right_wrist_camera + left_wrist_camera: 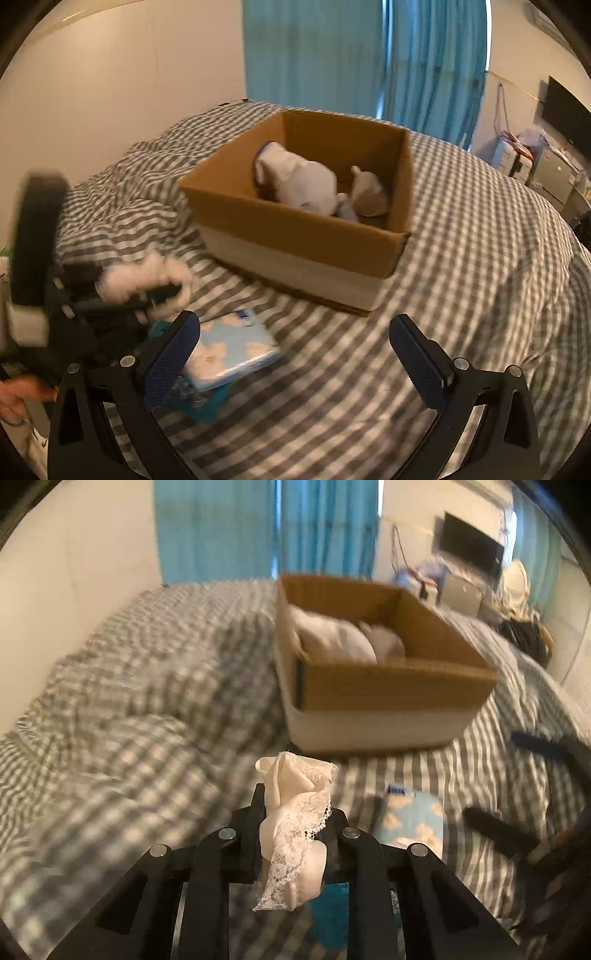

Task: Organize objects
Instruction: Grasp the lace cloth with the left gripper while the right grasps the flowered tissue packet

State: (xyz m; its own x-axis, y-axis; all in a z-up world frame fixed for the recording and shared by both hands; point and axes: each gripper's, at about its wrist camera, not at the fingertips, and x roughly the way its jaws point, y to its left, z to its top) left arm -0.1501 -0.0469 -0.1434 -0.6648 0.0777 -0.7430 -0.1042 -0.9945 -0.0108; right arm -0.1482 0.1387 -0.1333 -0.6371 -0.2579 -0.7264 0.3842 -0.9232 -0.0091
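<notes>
One loose lace garment (295, 823), pinched by the left gripper (295, 805), may snag the cardboard box (388, 690) rim, which looks blurred; right gripper (295, 354) fingers spread.

Box (295, 236) on bed (480, 258); garments (299, 181) inside; tissue pack (229, 350) before box.

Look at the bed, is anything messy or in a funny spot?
Nothing is spilled or broken. The blue tissue pack lies loose on the checked blanket, outside the cardboard box. The left gripper holds a lacy cloth.
</notes>
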